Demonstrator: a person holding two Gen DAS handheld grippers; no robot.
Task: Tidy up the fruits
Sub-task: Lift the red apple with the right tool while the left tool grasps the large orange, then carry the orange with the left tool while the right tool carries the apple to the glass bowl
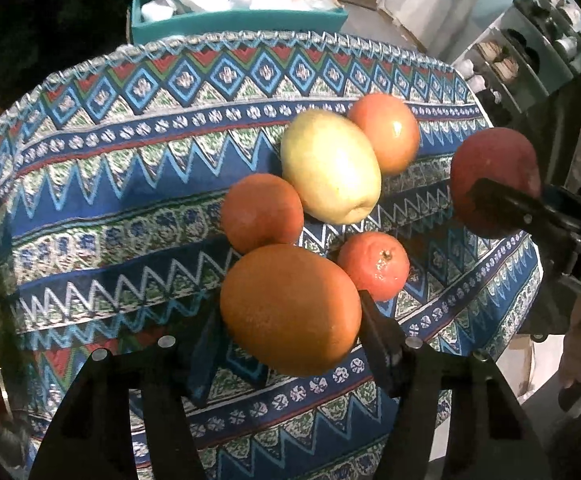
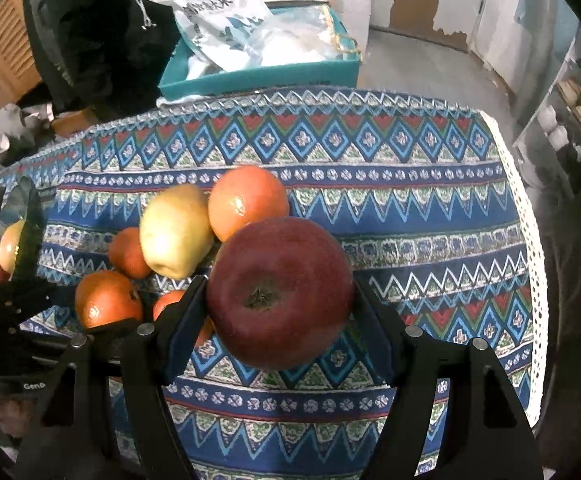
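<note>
Only the right wrist view shows the red apple's (image 2: 280, 294) stem end.

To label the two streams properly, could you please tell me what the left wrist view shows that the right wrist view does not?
Left wrist only: the large orange seen whole, clamped in the left hand-held gripper.
Right wrist only: the dark red apple's stem end and the tablecloth's white lace edge.
Both: the yellow-green apple, teal cardboard box, patterned blue tablecloth.
</note>
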